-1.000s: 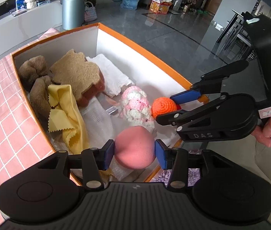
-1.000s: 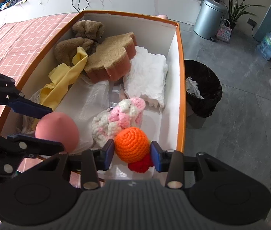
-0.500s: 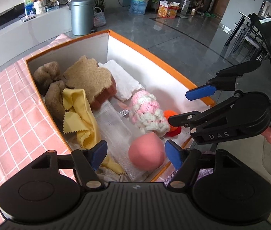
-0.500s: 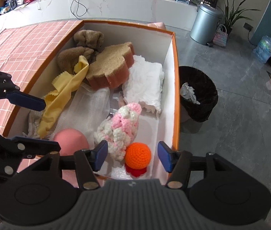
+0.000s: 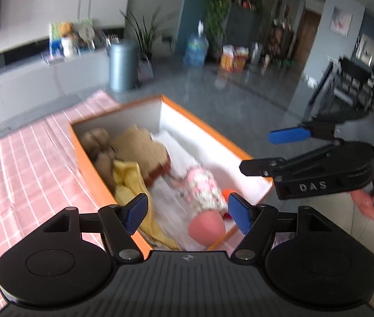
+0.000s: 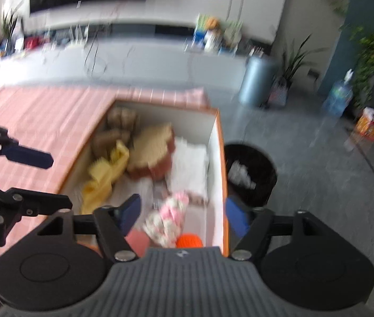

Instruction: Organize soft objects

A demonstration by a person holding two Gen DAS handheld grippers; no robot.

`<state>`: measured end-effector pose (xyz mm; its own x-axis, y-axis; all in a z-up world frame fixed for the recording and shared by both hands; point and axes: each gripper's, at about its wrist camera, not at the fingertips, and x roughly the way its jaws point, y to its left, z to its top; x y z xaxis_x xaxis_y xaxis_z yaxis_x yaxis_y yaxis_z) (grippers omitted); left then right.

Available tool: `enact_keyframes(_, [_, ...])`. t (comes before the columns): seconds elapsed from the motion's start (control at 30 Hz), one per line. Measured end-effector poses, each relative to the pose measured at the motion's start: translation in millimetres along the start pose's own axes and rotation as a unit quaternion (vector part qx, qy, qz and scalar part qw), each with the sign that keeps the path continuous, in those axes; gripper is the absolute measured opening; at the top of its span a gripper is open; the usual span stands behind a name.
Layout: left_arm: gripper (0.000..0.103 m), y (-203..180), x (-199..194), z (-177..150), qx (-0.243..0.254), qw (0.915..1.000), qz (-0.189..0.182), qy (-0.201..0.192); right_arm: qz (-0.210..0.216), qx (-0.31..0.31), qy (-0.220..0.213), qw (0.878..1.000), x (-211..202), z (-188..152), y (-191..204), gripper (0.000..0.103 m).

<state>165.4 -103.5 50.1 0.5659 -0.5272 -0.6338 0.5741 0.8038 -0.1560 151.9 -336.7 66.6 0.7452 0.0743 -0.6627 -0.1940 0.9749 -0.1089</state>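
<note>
The orange-rimmed box (image 5: 94, 174) holds soft things: a pink ball (image 5: 206, 228), an orange crochet ball (image 5: 226, 192), a pink-and-white knit piece (image 5: 204, 190), a yellow cloth (image 5: 131, 179), a bread-shaped cushion (image 5: 142, 150), brown plush (image 5: 97, 142) and white cloth (image 5: 179, 153). My left gripper (image 5: 187, 212) is open and empty, raised above the box's near end. My right gripper (image 6: 183, 214) is open and empty too, above the orange ball (image 6: 189, 241); it also shows at the right of the left wrist view (image 5: 274, 150). Both views are blurred.
The box (image 6: 222, 185) sits on a pink checked tablecloth (image 5: 20, 174). A black waste bin (image 6: 250, 171) stands on the grey floor right of the box. A grey metal bin (image 5: 122, 66) and a long white counter (image 6: 107, 66) are behind.
Both grippers opened and let go: the pink ball and the orange ball now lie in the box. Both grippers have risen and drawn back, so the box looks smaller.
</note>
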Motion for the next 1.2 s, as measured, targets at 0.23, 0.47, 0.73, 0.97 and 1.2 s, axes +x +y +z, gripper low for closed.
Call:
enact_keyframes(0.23, [0.087,-3,-47,-9,0.023,0.9873,0.090,-0.129,-0.016,0.030,-0.123,0.992,-52,-11,35,0.085])
enact_keyframes(0.47, [0.094,-11,-75,-42,0.042,0.9604,0.167,-0.219,-0.008,0.078,-0.205,0.976,-74,-36,79,0.090])
enact_keyframes(0.73, [0.094,-9,-83,-77,0.004,0.9459,0.224,-0.235,-0.041,0.098,-0.242,0.964,-71,-74,131,0.097])
enact_keyframes(0.97, [0.097,6,-87,-101,-0.038,0.9481,0.235,-0.211,-0.059,0.080,-0.240,0.966,-58,-101,157,0.100])
enact_keyframes(1.2, [0.097,20,-78,-130,-0.058,0.9393,0.284,-0.184,-0.060,0.102,-0.205,0.971,-30,-118,159,0.100])
